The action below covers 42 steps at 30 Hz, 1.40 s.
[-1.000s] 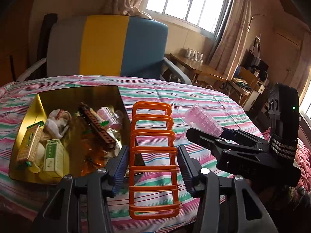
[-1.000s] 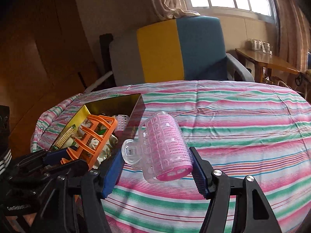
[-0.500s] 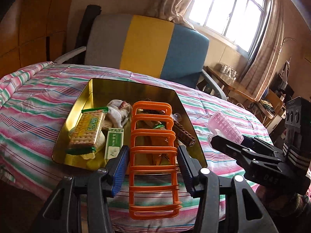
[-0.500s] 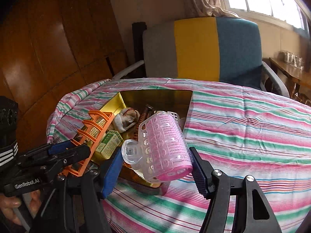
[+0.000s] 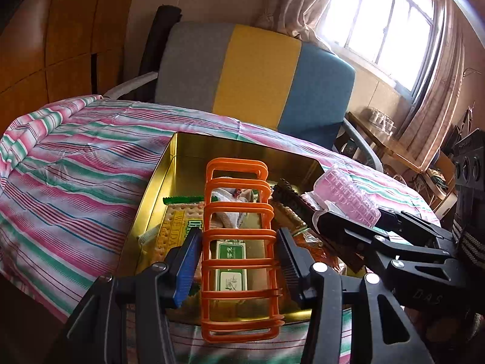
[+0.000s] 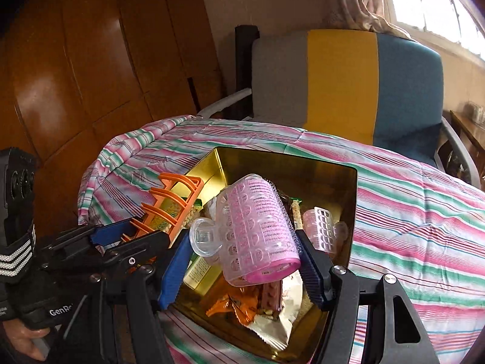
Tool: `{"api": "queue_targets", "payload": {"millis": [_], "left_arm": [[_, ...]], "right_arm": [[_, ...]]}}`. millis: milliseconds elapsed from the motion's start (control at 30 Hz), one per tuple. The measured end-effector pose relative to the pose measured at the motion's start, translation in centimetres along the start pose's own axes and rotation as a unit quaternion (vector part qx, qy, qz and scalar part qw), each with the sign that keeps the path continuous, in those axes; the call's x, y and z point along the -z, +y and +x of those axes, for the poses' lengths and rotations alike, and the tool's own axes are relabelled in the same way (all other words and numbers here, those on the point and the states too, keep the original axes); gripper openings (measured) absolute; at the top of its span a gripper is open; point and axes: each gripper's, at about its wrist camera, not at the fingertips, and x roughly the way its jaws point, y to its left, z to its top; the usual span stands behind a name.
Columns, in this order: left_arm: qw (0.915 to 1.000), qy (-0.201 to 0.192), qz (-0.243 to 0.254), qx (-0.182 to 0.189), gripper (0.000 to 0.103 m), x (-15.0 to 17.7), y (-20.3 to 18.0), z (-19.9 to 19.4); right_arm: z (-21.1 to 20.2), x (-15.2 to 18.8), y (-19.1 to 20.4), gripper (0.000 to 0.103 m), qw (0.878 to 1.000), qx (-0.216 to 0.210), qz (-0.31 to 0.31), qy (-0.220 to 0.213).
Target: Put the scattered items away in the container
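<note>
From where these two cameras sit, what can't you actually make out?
- Left wrist view: the orange rack in the left tool covers much of the gold tin; what lies beneath is hidden.
- Right wrist view: the pink roller in the right tool blocks the tin's middle.
- The cracker packet: print only partly readable.
- Both views: tool bodies cut off at the bottom edge.

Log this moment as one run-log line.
left gripper: shut on orange rack | right gripper: shut on pink hair roller | both above gold tin | nothing released
</note>
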Motion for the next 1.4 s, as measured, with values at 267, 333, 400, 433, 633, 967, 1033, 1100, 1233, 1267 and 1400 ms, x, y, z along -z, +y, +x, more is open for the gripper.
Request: {"api": "queue_targets", "payload": {"millis": [267, 333, 400, 433, 633, 967, 1033, 1100, 1233, 1267, 1400], "left_arm": [[0.9997, 0.019, 0.007, -0.014, 0.051, -0.4, 0.9, 2.8], [0.9996, 0.022, 0.007, -0.016, 0.051, -0.2, 1.0, 3.2], [0.9996, 0.019, 0.013, -0.015, 0.052, -0.2, 0.8, 3.2], [0.9997, 0.019, 0.008, -0.010, 0.055, -0.2, 1.0, 3.1], [0.9998, 0.009, -0.015, -0.011, 0.059, -0.4, 1.7, 2.2], [0.9986, -0.011, 0.002, -0.051, 0.065, 1.3, 0.1, -0.7], [0.9979, -0.011, 0.008, -0.063, 0.065, 1.9, -0.4, -1.2], [0.9968, -0.010, 0.015, -0.078, 0.065, 2.5, -1.0, -1.7], [0.9938, -0.008, 0.020, -0.109, 0.065, 3.5, -1.7, -2.6], [0.9928, -0.007, 0.020, -0.117, 0.065, 3.7, -1.8, -2.9], [0.9869, -0.015, 0.019, -0.160, 0.065, 4.1, -2.4, -3.7]], "right_arm": [[3.9, -0.4, -0.6, 0.069, 0.999, 0.011, 0.012, 0.034], [4.3, -0.3, -0.7, 0.068, 0.999, 0.014, 0.011, 0.039], [4.7, -0.1, -0.8, 0.069, 0.999, 0.016, 0.012, 0.044], [4.8, 0.0, -0.9, 0.069, 0.999, 0.016, 0.014, 0.046], [4.0, 0.4, -1.8, 0.070, 0.998, 0.012, 0.034, 0.042], [1.0, 0.9, -1.0, 0.075, 0.998, 0.043, 0.032, 0.012], [0.4, 1.2, -0.8, 0.077, 0.998, 0.055, 0.031, 0.010], [0.0, 1.5, -0.7, 0.079, 0.997, 0.070, 0.033, 0.010], [-0.7, 2.3, -0.8, 0.088, 0.992, 0.116, 0.043, 0.018], [-0.9, 2.5, -0.9, 0.093, 0.991, 0.125, 0.049, 0.020], [-1.6, 3.2, -1.3, 0.098, 0.985, 0.153, 0.072, 0.026]]}}
